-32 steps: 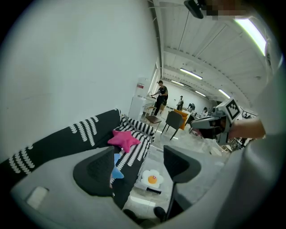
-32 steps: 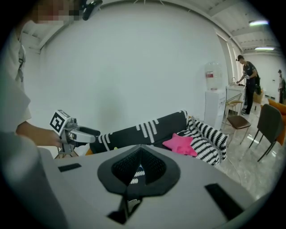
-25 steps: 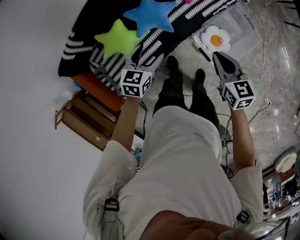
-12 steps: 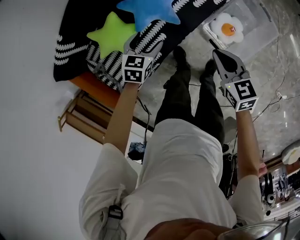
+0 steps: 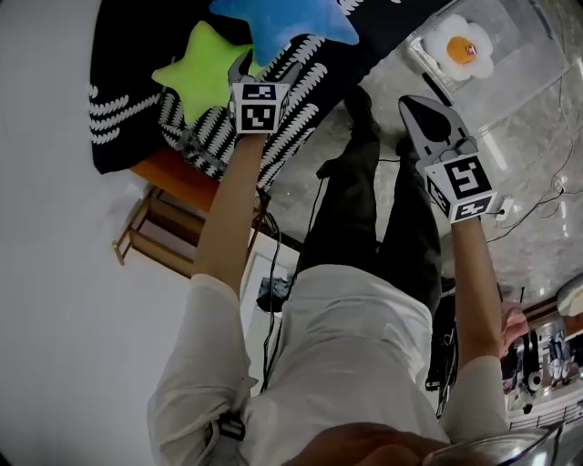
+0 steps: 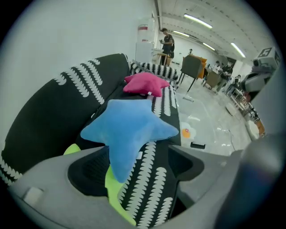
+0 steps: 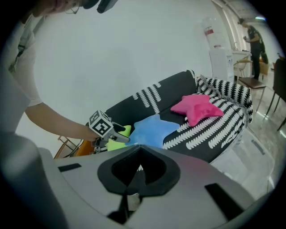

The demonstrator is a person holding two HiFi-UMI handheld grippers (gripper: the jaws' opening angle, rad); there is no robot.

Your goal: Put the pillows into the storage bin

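1. Fingers (image 6: pixel 58 183) of the left gripper (image 6: pixel 136 152) stand wide apart and have just been opening. Nothing is clamped between them.
2. Framed in that gap are a lower arm of the blue star-shaped plush pillow (image 6: pixel 129 129), a strip of the lime-green star-shaped plush pillow (image 6: pixel 116 197) and the black sofa with white leaf-pattern stripes (image 6: pixel 152 179).
3. From the head view, the left gripper (image 5: pixel 266 68) points down at the seat where the green pillow (image 5: pixel 196 77) and the blue pillow (image 5: pixel 273 23) lie side by side, the blue one overlapping the green.
4. On the right gripper (image 7: pixel 139 150) the fingers are closed together to a point, with nothing held. It hangs over the pale floor (image 5: pixel 537 227), well apart from the sofa (image 5: pixel 127 82).
5. Further along the seat lies a pink star-shaped plush pillow (image 7: pixel 196 107).
6. On the floor, a white fried-egg-shaped pillow (image 5: pixel 462 50) sits at the clear plastic storage bin (image 5: pixel 524 64). Whether it is inside cannot be told.
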